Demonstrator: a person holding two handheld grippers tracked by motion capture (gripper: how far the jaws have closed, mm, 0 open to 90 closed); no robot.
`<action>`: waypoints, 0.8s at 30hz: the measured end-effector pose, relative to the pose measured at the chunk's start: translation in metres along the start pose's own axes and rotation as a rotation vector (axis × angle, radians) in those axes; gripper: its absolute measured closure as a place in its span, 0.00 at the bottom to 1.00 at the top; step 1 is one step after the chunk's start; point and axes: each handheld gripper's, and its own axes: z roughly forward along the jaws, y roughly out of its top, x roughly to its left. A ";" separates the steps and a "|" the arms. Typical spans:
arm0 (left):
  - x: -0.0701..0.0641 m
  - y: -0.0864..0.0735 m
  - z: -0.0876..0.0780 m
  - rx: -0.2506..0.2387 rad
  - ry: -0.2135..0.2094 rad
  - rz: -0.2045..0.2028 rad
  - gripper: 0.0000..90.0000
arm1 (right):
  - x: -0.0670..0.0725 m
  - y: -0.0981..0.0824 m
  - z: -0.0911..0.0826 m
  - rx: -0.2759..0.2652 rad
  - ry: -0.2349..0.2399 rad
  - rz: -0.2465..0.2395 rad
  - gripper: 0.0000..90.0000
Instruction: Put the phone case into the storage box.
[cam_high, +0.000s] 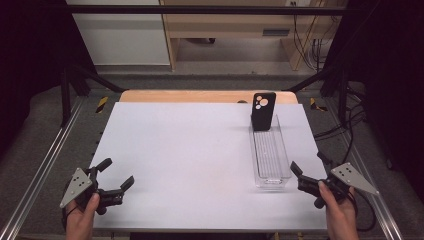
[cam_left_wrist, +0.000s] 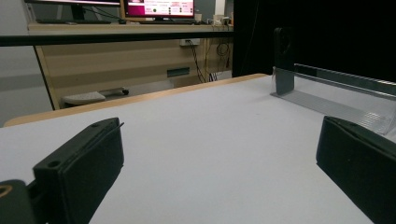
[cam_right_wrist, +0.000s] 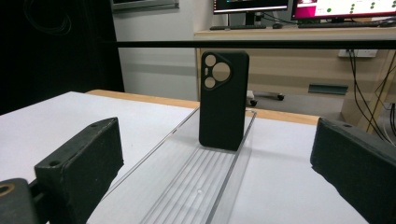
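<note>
High view: the left gripper (cam_high: 116, 174) rests at the near left corner of the white table (cam_high: 190, 150), jaws apart and empty. The right gripper (cam_high: 296, 177) sits at the near right, just beside the near end of the clear tray (cam_high: 270, 155); its jaws look apart. A black phone case (cam_high: 263, 111) stands upright at the tray's far end. This looks like the start, with the reach for the case not yet begun; the next move calls for the right gripper to travel along the tray.

Left gripper view: jaws wide apart over bare table; case (cam_left_wrist: 283, 60) and tray (cam_left_wrist: 345, 93) lie well off to the right.

Right gripper view: jaws wide apart, aimed down the ribbed tray (cam_right_wrist: 201, 182) at the case (cam_right_wrist: 222, 100), camera cutouts facing. Beyond are a wooden desk (cam_right_wrist: 299, 70), monitors (cam_right_wrist: 299, 7) and cables.
</note>
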 end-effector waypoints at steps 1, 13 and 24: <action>0.000 0.000 0.000 0.000 0.000 0.000 0.01 | 0.001 -0.002 0.000 0.003 0.002 0.001 0.03; -0.001 0.000 0.001 0.002 -0.006 0.005 0.01 | 0.012 -0.015 0.003 0.016 0.040 0.014 0.03; -0.002 0.000 0.001 0.005 -0.016 0.013 0.01 | 0.023 -0.021 0.010 0.021 0.073 0.004 0.03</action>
